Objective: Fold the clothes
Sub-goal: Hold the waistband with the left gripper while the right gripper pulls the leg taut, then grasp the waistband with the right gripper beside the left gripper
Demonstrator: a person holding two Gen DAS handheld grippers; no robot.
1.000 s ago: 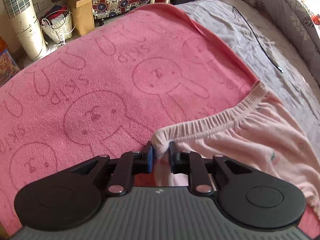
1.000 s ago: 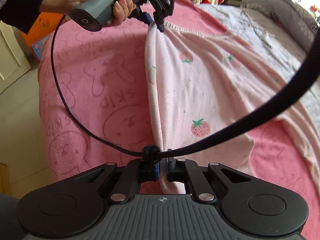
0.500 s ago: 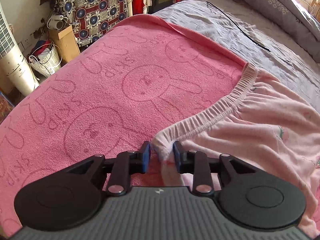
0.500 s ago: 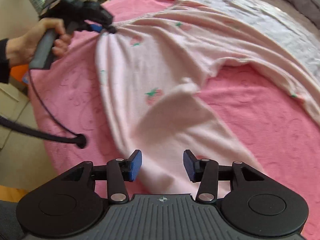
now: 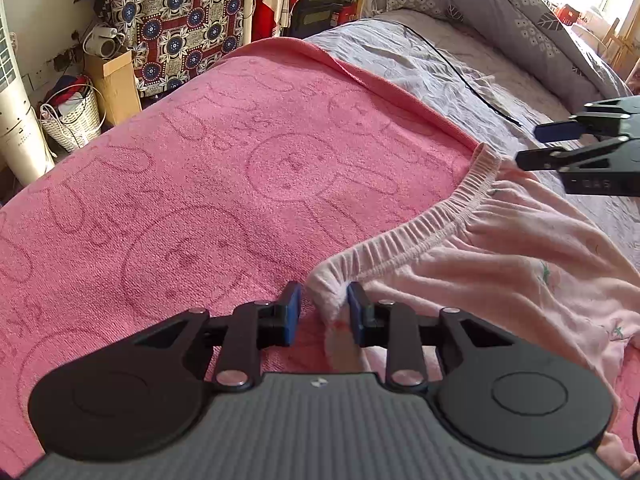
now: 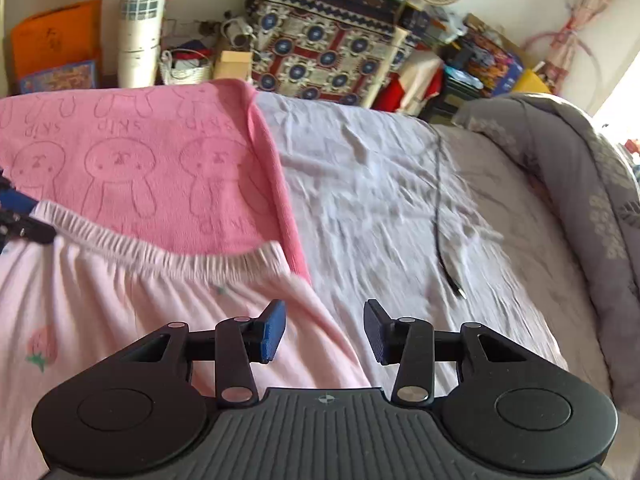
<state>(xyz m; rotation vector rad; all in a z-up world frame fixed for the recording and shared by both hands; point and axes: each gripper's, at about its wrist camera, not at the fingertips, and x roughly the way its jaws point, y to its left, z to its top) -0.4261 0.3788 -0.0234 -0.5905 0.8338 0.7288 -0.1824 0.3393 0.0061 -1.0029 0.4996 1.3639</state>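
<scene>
A bed (image 6: 400, 208) under a wrinkled grey sheet fills both views; a grey patterned quilt (image 6: 592, 184) is bunched along its far side. A pink bunny-print towel (image 5: 224, 184) covers the near part of the bed, its edge meeting bare sheet. On the towel lie pale pink strawberry-print pants (image 5: 500, 280), spread loosely, the gathered elastic waistband (image 5: 432, 228) curving across the towel to the towel's edge.

Left tool (image 5: 324, 314) — jaws part-way apart, with the near corner of the waistband standing between the blue pads. The right-hand pad touches the fabric; the other stands clear of it, so nothing is pinched. These jaws have just been opening.

Right tool (image 6: 324, 330) — jaws spread, having just been opening and then closing a little, nothing between them. It hovers over the pants' edge and the sheet, just short of the far waistband corner; the left wrist view shows its fingers (image 5: 560, 158) beside that corner.

A thin black cable (image 6: 440, 216) lies on the sheet, well apart from the pants.
</scene>
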